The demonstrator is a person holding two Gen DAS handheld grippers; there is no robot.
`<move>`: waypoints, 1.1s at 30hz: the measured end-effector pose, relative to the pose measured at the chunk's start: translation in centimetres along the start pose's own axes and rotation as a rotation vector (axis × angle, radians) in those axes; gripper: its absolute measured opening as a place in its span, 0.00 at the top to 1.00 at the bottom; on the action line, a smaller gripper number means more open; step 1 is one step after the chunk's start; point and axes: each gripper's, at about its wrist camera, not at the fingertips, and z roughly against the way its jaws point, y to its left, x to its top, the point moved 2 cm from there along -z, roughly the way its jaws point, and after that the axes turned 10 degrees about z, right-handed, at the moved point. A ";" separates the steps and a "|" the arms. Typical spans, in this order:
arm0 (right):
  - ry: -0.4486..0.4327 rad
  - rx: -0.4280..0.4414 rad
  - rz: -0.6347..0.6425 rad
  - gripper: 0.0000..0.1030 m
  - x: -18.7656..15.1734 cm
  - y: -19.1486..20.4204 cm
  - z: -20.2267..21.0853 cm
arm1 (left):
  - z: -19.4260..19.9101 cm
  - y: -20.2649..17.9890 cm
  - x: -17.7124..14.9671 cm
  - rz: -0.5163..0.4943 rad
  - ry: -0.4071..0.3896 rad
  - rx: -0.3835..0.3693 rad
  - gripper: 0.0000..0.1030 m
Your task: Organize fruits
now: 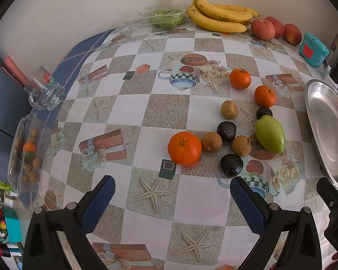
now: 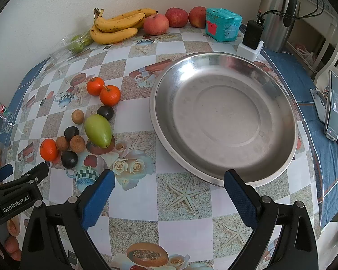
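Observation:
A loose cluster of fruit lies on the patterned tablecloth: three mandarins, the nearest one, a green mango, three dark plums such as the nearest one, and three brown longans such as the one in the middle. An empty steel dish stands right of them. My left gripper is open and empty, just short of the nearest mandarin. My right gripper is open and empty at the dish's near rim.
Bananas, three apples including the left one and a clear box of green fruit line the back wall. A teal tin, charger, thermos and phone stand to the right. A glass mug and plastic box sit at the left edge.

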 end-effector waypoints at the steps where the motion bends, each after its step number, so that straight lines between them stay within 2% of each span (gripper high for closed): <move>1: 0.000 0.000 0.000 0.05 0.0 0.0 0.0 | 0.0 0.0 0.0 0.000 0.000 0.000 0.00; 25: 0.004 0.002 -0.003 0.05 0.0 0.0 -0.1 | 0.2 -0.3 -0.1 -0.003 -0.004 -0.036 0.00; 30: -0.008 0.008 -0.011 0.05 0.0 0.0 0.1 | 0.3 -0.2 0.0 0.004 -0.004 -0.076 0.00; 33: -0.029 0.043 -0.015 0.05 0.2 -0.1 0.3 | 0.3 0.4 0.3 0.048 0.006 -0.113 0.00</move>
